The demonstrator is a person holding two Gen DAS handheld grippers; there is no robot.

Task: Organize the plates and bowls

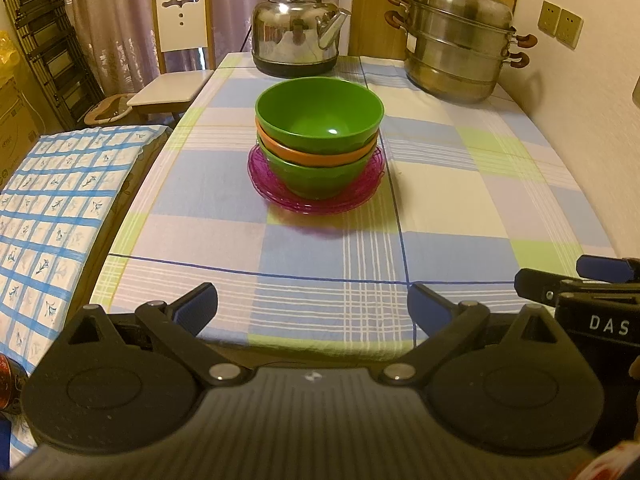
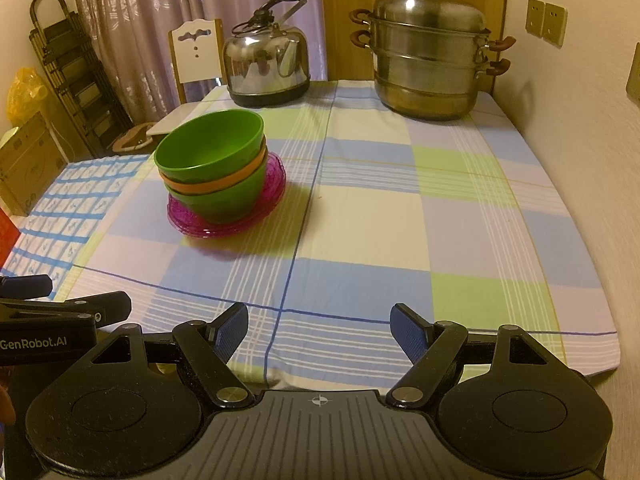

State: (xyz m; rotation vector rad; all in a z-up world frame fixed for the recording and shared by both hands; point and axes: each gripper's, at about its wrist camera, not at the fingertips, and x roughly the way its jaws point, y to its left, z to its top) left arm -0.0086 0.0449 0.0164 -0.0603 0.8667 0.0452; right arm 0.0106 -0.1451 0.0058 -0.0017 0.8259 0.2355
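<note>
**Stack at mid-table, both tools idle at the near edge**

Three nested bowls sit on the checked tabletop: green top bowl, orange bowl showing only its rim, green bottom bowl. The bottom bowl rests on a small stack of pink translucent plates (plate count not readable). The stack stands upright, roughly centred across the tabletop's width and well apart from both tools.

Left tool: jaws spread wide, nothing between the blue pads, hovering over the near edge of the tabletop. Right tool: same posture, jaws apart and empty, just beside the left tool; each appears at the edge of the other's view.

At the far end stand a steel kettle and a tiered steel steamer pot with its lid on, near the wall. A white-backed chair stands off the far left corner. A blue-and-white checked cloth covers the surface left of the tabletop.
</note>
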